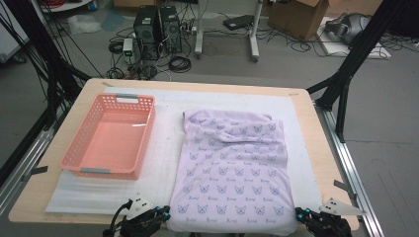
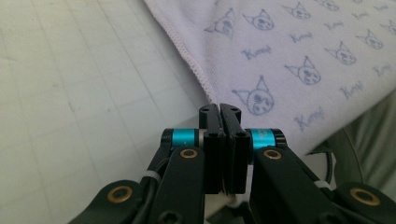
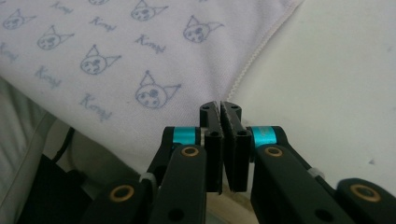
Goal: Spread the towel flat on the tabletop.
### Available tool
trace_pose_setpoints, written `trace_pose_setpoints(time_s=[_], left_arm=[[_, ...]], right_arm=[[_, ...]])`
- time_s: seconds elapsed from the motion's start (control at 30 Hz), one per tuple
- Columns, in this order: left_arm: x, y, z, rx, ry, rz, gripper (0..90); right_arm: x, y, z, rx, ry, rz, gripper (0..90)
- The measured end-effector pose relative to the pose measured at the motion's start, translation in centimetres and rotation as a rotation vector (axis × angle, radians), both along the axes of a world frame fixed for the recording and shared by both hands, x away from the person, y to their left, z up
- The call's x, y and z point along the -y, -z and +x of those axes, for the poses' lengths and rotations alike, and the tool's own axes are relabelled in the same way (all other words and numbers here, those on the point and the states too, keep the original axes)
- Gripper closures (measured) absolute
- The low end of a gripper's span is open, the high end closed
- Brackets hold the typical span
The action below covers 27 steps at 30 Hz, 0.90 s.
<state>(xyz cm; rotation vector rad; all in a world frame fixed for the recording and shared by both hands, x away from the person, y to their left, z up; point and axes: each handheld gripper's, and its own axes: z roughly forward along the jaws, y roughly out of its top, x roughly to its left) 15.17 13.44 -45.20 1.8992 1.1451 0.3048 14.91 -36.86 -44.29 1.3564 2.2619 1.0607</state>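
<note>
Lilac cloth (image 1: pixel 232 168) with blue cat-face print; salmon-pink basket (image 1: pixel 79 157).

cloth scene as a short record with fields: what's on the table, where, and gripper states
cloth: lilac, cat print, flat on white mat, near edge hangs over the table's front
basket: pink, empty, left of cloth
left gripper: shut on the cloth's near left hem
right gripper: shut on the cloth's near right hem
table: wood
</note>
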Motion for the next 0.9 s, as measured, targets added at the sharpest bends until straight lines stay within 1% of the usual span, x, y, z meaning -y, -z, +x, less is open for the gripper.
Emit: trace_pose_setpoints(time_s=[0.03, 0.07, 0.1, 0.13, 0.17, 0.2, 0.23, 0.3, 0.33, 0.37, 0.4, 0.47, 0.5, 0.53, 0.57, 0.6, 0.63, 0.67, 0.73, 0.77, 0.83, 0.9], left_arm=[[-0.1, 0.0, 0.2, 0.011, -0.01, -0.002, 78.0], [-0.2, 0.0, 0.4, 0.032, -0.025, -0.002, 70.4], [-0.3, 0.0, 0.8, 0.048, -0.031, -0.004, 63.1], [-0.3, 0.1, 1.1, 0.055, -0.034, -0.004, 59.2], [-0.3, 0.2, 1.6, 0.059, -0.033, -0.006, 56.9], [-0.1, 0.2, 2.0, 0.059, -0.035, -0.008, 53.6], [0.0, 0.2, 2.5, 0.062, -0.035, -0.018, 51.9], [0.4, 0.1, 3.3, 0.073, -0.03, -0.034, 48.8], [0.7, 0.1, 3.7, 0.077, -0.023, -0.036, 47.2], [1.0, 0.2, 4.2, 0.083, -0.009, -0.035, 46.2], [1.3, 0.2, 4.7, 0.079, 0.003, -0.028, 45.7], [1.9, 0.6, 5.6, 0.055, 0.019, -0.028, 43.9], [2.1, 0.6, 5.8, 0.068, 0.02, -0.024, 43.8], [2.3, 0.6, 5.7, 0.081, 0.022, 0.007, 47.2], [2.7, 0.6, 5.4, 0.125, 0.019, 0.069, 54.5], [2.8, 0.7, 5.1, 0.157, 0.057, 0.09, 70.1], [2.9, 0.7, 4.9, 0.158, 0.065, 0.091, 82.3], [3.0, 0.6, 4.7, 0.155, 0.063, 0.101, 84.7], [2.6, 0.5, 4.3, 0.129, 0.06, 0.081, 85.4], [2.2, 0.5, 4.0, 0.124, 0.058, 0.067, 85.4], [1.7, 0.4, 3.3, 0.103, 0.064, 0.051, 85.4], [1.3, 0.4, 2.4, 0.104, 0.075, 0.054, 85.4]], right_arm=[[-0.1, -0.1, 0.0, 0.01, 0.001, 0.001, 74.9], [-0.2, -0.1, 0.2, 0.018, 0.017, 0.008, 66.8], [-0.2, -0.2, 0.4, 0.025, 0.027, 0.021, 62.8], [-0.3, -0.2, 0.6, 0.034, 0.033, 0.033, 59.6], [-0.3, -0.2, 0.9, 0.045, 0.038, 0.033, 55.2], [-0.4, -0.2, 1.3, 0.054, 0.049, 0.037, 52.8], [-0.4, -0.1, 1.6, 0.06, 0.054, 0.035, 52.8], [-0.6, 0.2, 2.4, 0.06, 0.063, 0.026, 52.5], [-0.8, 0.3, 2.7, 0.062, 0.066, 0.017, 52.6], [-0.9, 0.4, 3.1, 0.063, 0.066, 0.006, 54.2], [-1.1, 0.5, 3.3, 0.058, 0.063, -0.002, 57.3], [-1.2, 0.6, 3.7, 0.067, 0.058, -0.024, 62.7], [-1.2, 0.6, 3.9, 0.064, 0.055, -0.028, 66.2], [-1.1, 0.6, 4.0, 0.062, 0.056, -0.026, 72.0], [-1.0, 0.6, 4.0, 0.054, 0.052, -0.016, 81.2], [-0.8, 0.6, 4.0, 0.045, 0.029, 0.008, 86.8], [-0.9, 0.6, 3.9, 0.04, 0.026, 0.013, 87.0], [-0.9, 0.6, 3.8, 0.044, 0.02, 0.003, 87.3], [-0.8, 0.4, 3.5, 0.034, 0.009, -0.002, 87.6], [-0.7, 0.4, 3.3, 0.031, 0.005, -0.002, 87.7], [-0.3, 0.4, 2.6, 0.028, -0.011, 0.003, 87.8], [0.0, 0.3, 1.9, 0.021, -0.032, 0.001, 88.0]])
